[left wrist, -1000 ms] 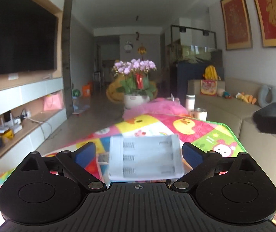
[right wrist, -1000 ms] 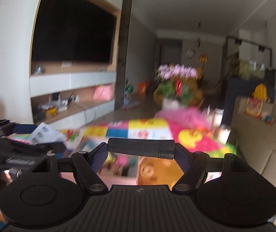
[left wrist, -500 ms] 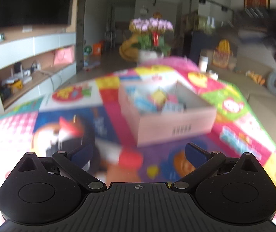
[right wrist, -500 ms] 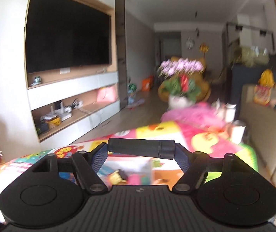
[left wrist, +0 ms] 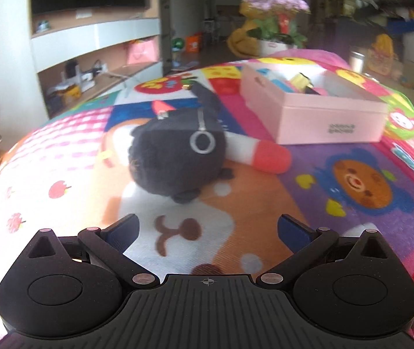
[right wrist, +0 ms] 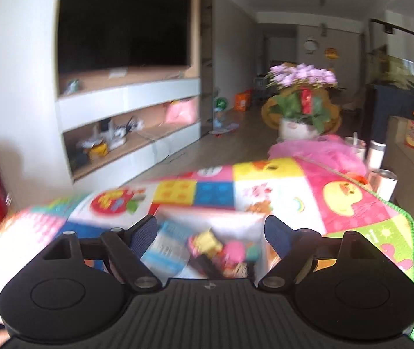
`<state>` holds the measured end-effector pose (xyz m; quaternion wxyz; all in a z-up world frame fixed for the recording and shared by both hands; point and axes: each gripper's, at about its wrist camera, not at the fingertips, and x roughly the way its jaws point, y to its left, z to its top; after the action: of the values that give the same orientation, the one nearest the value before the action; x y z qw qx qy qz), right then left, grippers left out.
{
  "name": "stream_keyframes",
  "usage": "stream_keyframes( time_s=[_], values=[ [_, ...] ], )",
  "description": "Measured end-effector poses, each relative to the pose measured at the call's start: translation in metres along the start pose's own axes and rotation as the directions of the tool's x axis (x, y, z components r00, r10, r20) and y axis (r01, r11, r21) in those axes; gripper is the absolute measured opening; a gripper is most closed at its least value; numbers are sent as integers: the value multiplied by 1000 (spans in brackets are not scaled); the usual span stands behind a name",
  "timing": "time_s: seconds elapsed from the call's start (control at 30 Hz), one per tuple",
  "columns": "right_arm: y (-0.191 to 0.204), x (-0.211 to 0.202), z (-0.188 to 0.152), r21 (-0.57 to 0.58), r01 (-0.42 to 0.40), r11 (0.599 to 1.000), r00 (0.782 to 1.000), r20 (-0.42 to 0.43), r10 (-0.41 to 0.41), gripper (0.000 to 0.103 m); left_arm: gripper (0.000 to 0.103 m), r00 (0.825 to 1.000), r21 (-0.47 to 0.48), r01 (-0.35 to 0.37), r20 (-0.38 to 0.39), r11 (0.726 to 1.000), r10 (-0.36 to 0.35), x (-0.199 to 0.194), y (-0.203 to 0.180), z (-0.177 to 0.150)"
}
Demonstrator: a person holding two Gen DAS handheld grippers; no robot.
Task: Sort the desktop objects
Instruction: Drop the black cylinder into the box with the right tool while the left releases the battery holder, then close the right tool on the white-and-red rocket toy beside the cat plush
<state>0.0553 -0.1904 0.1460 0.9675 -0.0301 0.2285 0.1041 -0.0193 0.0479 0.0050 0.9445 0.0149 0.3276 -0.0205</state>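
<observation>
In the left wrist view my left gripper (left wrist: 208, 228) is open and empty, low over the colourful mat (left wrist: 61, 174). A black plush pouch (left wrist: 177, 154) with a metal ring lies ahead of it, and a white tube with a red cap (left wrist: 259, 154) lies behind it to the right. The pink box (left wrist: 323, 116) with several small items stands at the far right. In the right wrist view my right gripper (right wrist: 211, 232) is open and empty above the box's contents (right wrist: 215, 250), which are blurred.
The mat covers a table whose right edge shows a green border (right wrist: 410, 232). Metal cups (right wrist: 381, 180) and a pink cloth (right wrist: 317, 151) lie at the far end. A potted orchid (right wrist: 299, 101) and a TV wall unit (right wrist: 119, 58) stand beyond.
My left gripper let go of the white battery holder and swung down toward the black pouch. My right gripper released the black cylinder and now hangs open over the box.
</observation>
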Motion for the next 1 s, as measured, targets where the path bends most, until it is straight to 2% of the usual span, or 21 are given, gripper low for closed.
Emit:
stream_keyframes(
  time_s=[0.17,0.23,0.27,0.3,0.47,0.57,0.7,0.73,0.77,0.83,1.0],
  values=[
    [54,2,-44,-192,-116,975,991,-90,100,81,103,997,-154,-71,-43,985,65,5,23,-2],
    [78,9,-61,-244,-178,953,979,-141,146,64,103,997,-193,-81,-33,978,76,2,29,-4],
    [88,15,-67,-262,-214,941,969,-176,172,50,103,996,-192,-82,-32,978,78,1,29,-4],
    [98,21,-72,-268,-242,933,961,-202,191,45,103,996,-184,-85,-34,979,80,1,28,-4],
    [130,55,-75,-253,-296,921,943,-231,239,45,103,994,-140,-104,-53,985,98,3,21,-2],
    [143,85,-75,-248,-306,919,933,-271,238,45,103,993,-136,-107,-55,985,100,3,20,-3],
    [150,100,-80,-252,-339,906,919,-295,262,44,103,992,-120,-119,-62,986,112,4,16,-2],
    [149,98,-80,-249,-348,904,915,-299,270,39,103,991,-114,-123,-65,986,117,5,15,-2],
    [148,94,-81,-250,-369,895,905,-314,286,27,103,991,-110,-127,-66,986,120,5,14,-2],
    [143,83,-85,-260,-368,893,908,-308,284,23,103,990,-110,-129,-67,986,122,5,13,-2],
    [113,51,-96,-242,-347,906,910,-318,264,23,103,990,-109,-128,-67,986,122,5,13,-2]
  ],
)
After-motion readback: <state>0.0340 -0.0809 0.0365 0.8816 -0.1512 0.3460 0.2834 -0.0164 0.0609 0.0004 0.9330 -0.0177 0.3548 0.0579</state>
